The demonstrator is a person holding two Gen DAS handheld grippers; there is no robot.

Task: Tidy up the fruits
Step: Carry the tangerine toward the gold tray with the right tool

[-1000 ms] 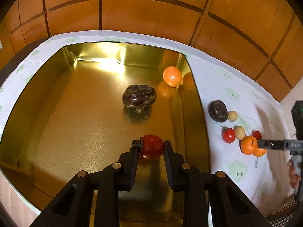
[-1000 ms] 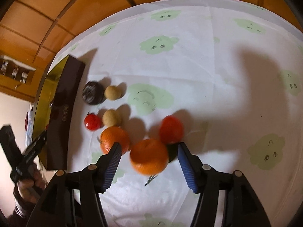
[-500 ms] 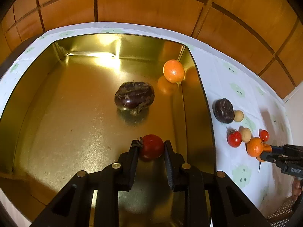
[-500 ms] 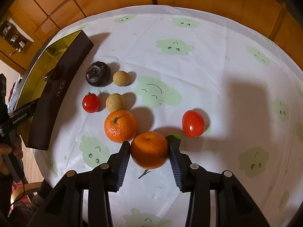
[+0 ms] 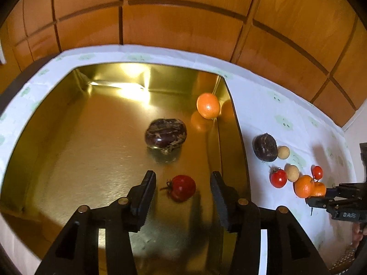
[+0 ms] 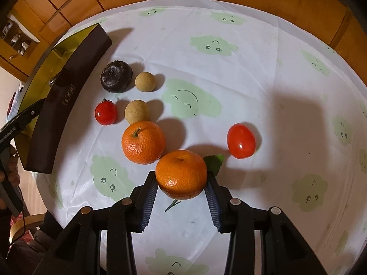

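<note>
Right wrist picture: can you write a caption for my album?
Right gripper shut on a mandarin, with more fruit waiting on the tablecloth.

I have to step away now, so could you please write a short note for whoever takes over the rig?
Left claw: open over the gold tray, with a red tomato lying loose on the tray floor between its fingers.
Right claw: shut on a mandarin above the tablecloth.
Done: the tray holds the tomato, a dark purple fruit and an orange.
Left: bring the held mandarin to the tray. On the cloth remain another mandarin, two tomatoes, two tan round fruits and a dark fruit.
</note>
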